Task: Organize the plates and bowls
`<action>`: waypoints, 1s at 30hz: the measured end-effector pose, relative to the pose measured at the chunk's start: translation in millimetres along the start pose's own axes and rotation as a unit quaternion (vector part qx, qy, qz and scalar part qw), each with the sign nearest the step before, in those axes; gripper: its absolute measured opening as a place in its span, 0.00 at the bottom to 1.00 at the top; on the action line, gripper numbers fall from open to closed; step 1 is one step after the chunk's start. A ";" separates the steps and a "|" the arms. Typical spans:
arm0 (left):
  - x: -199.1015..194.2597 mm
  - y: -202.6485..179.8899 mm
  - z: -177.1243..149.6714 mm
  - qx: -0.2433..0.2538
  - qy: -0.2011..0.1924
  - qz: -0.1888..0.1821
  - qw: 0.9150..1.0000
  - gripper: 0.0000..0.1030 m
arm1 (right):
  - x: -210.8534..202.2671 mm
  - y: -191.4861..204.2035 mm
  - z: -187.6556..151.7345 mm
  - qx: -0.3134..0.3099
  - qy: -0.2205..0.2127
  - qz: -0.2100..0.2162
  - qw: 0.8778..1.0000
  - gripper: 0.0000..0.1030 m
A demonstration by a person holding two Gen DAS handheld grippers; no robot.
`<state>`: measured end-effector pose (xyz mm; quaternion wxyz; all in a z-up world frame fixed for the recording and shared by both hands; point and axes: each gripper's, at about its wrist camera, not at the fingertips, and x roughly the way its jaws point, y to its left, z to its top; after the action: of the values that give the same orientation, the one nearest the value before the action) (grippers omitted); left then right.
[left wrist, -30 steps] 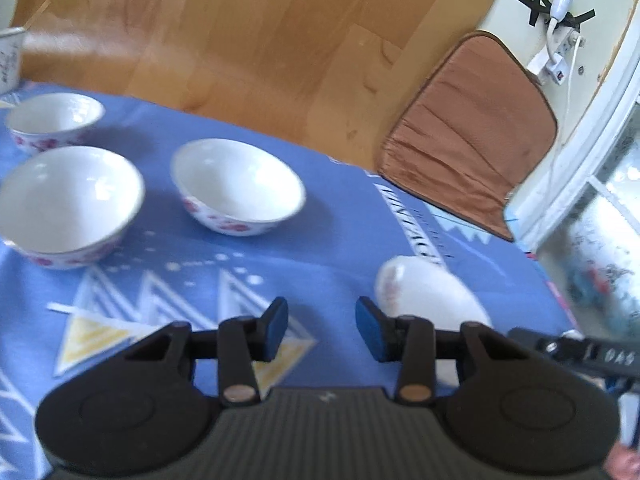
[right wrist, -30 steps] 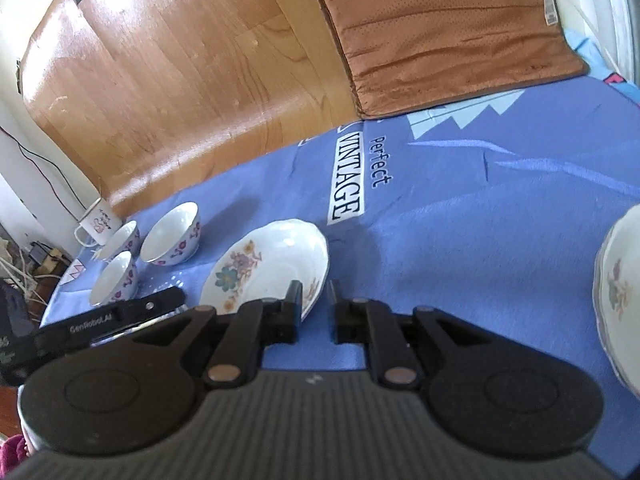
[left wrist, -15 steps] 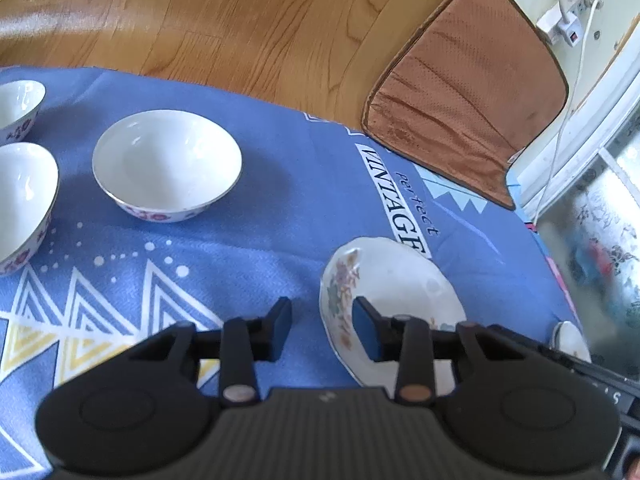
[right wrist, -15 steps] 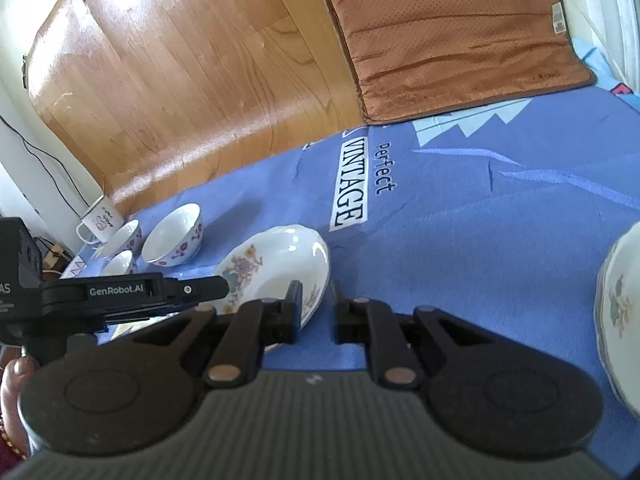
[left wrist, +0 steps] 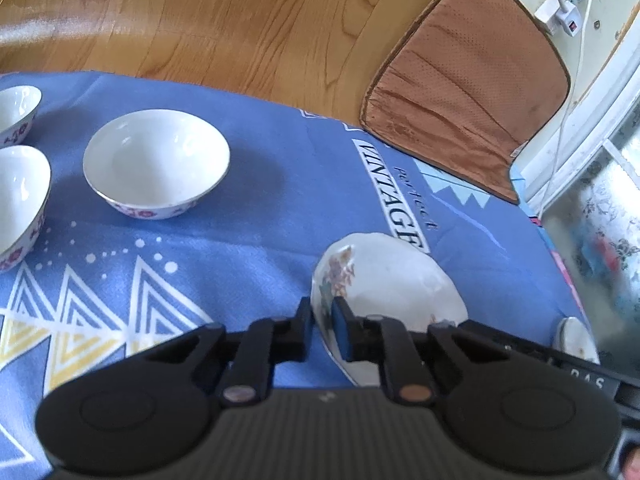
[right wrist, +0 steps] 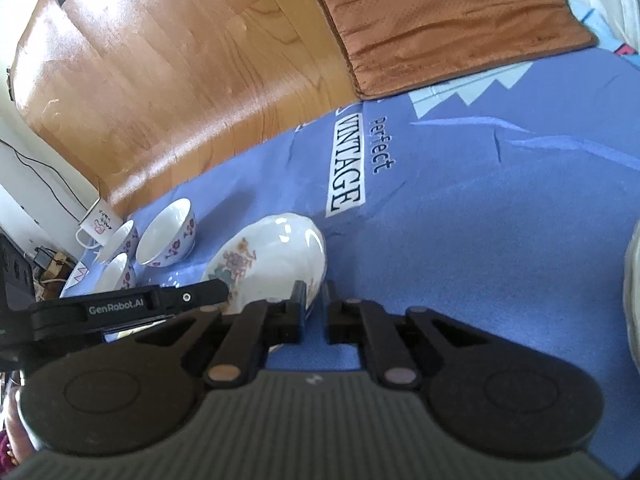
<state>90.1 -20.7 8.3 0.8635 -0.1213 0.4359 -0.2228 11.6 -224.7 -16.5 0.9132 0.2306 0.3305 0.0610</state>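
Both the left gripper (left wrist: 322,322) and the right gripper (right wrist: 313,307) were clamped nearly shut on opposite rims of the flowered plate (left wrist: 384,280), tilted on the blue cloth (left wrist: 280,184) near three bowls (left wrist: 156,162).

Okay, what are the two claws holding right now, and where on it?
Both grip the floral plate by its rim: left claw on one edge, right claw on the opposite edge.
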 end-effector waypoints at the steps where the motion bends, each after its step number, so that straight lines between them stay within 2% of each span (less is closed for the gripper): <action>1: -3.3 -3.1 0.1 0.004 -0.004 -0.003 1.000 0.12 | -3.4 1.4 -0.5 -0.005 -0.008 -0.002 1.000 0.09; 7: -10.2 -30.5 3.2 0.043 -0.021 0.003 0.999 0.12 | -21.2 0.8 0.3 -0.024 -0.042 -0.016 0.999 0.09; 14: -4.6 -82.2 4.7 0.086 -0.016 -0.025 0.996 0.12 | -53.5 -21.2 1.4 -0.018 -0.089 -0.041 0.995 0.09; 19: 3.9 -140.2 1.1 0.140 -0.014 -0.058 0.988 0.12 | -96.5 -48.0 -1.8 -0.008 -0.140 -0.082 0.987 0.09; 23: 18.9 -183.5 -11.4 0.176 0.002 -0.083 0.981 0.12 | -126.4 -70.0 -12.1 -0.001 -0.169 -0.125 0.978 0.09; 30: 46.8 -230.4 -42.5 0.220 0.036 -0.100 0.970 0.14 | -153.9 -100.5 -29.9 0.023 -0.187 -0.181 0.965 0.09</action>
<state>15.9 -245.1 43.5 0.8260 0.0369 0.3923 -0.4031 -130.6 -343.0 5.5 0.9490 0.1953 0.1914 -0.1568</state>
